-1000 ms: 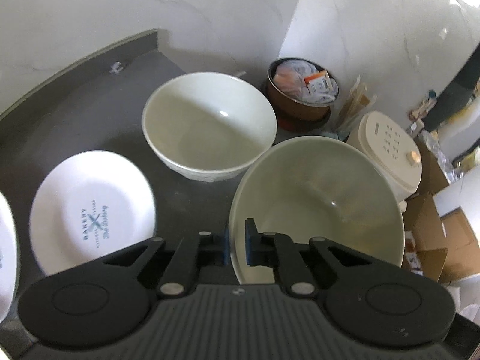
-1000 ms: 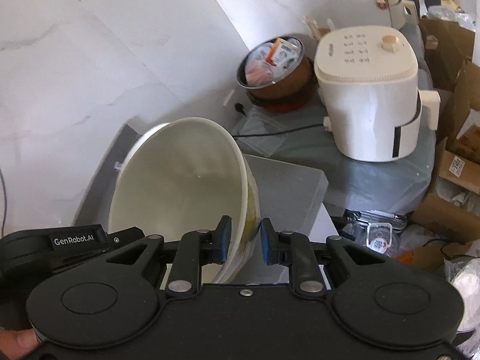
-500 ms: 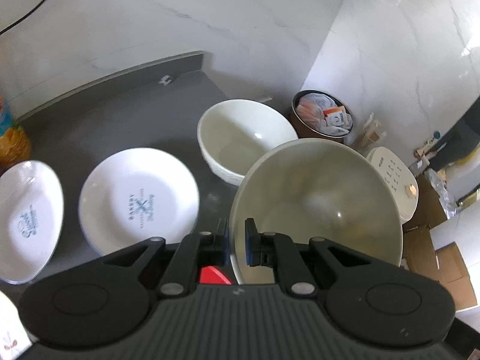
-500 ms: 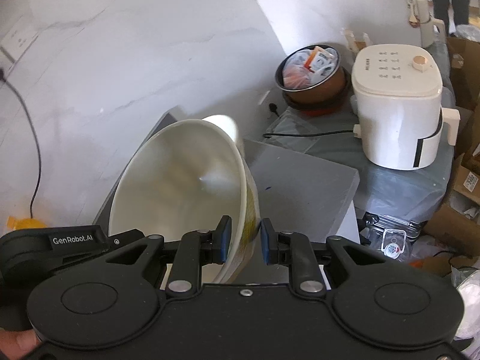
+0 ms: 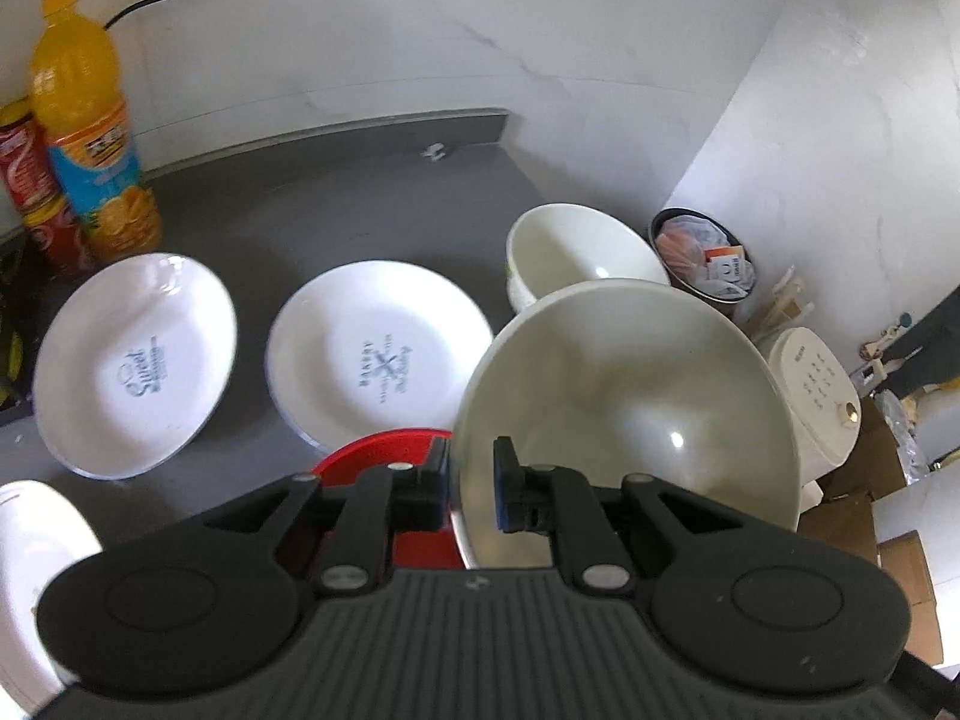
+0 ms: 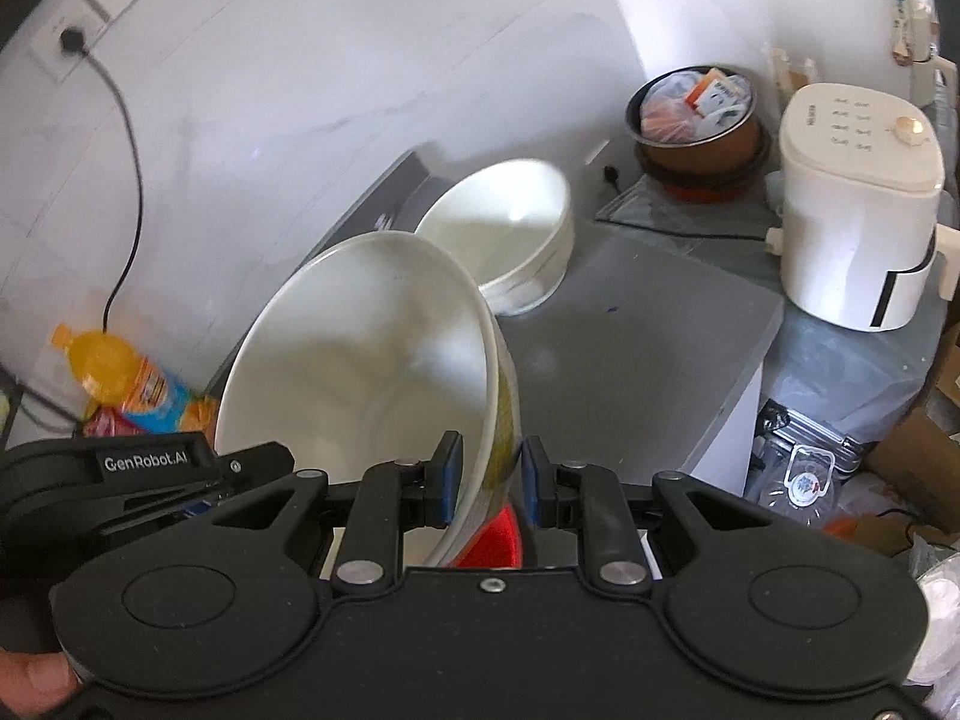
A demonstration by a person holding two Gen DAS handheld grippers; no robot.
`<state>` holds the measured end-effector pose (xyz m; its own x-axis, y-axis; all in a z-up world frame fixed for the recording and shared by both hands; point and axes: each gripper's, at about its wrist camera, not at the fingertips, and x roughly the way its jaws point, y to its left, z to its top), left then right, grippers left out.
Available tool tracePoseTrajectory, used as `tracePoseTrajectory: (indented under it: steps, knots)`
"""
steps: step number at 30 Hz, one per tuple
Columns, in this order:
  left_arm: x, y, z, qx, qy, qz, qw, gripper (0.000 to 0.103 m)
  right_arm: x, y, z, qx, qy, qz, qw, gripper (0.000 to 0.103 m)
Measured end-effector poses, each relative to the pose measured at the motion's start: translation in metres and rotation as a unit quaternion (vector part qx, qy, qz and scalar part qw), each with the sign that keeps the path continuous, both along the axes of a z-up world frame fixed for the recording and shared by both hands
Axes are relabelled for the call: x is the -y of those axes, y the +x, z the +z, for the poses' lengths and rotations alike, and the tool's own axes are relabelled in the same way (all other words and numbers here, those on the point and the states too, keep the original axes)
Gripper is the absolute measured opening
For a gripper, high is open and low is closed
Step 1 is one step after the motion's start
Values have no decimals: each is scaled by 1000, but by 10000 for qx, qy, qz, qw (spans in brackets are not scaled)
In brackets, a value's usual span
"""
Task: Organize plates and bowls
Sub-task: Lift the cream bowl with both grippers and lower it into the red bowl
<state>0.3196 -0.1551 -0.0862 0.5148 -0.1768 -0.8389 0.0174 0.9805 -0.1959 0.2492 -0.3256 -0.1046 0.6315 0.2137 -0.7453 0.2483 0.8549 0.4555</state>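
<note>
Fingers (image 5: 505, 483) of both grippers pinch opposite rims of one bowl (image 5: 624, 414), lifted off the bench's right end over the plates (image 5: 378, 354), probably toward stacking elsewhere.

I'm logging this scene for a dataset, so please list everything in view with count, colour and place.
large bowl: one, cream, held tilted above the counter by both grippers
second bowl: one, cream, on the counter's far right
plates: two printed white, counter middle and left; part of a third at lower left
red dish: one, below the held bowl
grey counter: one
juice bottle: one, orange, far left
red can: one, beside the bottle
air fryer: one, white, right
brown pot: one, holding packets
left gripper: black, shut on the bowl's rim
right gripper: black, shut on the rim
</note>
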Motion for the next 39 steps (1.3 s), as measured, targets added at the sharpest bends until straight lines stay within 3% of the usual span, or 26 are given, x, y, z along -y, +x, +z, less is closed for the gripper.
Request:
tracePoseTrajectory:
  steps: [15,39]
  knots:
    - [-37,-20,-19,-338,169,532,9979,13,-25,-2,-21,-484,94,536,9973,21]
    - [-61,-32,-57,-919,283,1123,9890,13,-53,12,-35,-864,-518,1168,9880,21]
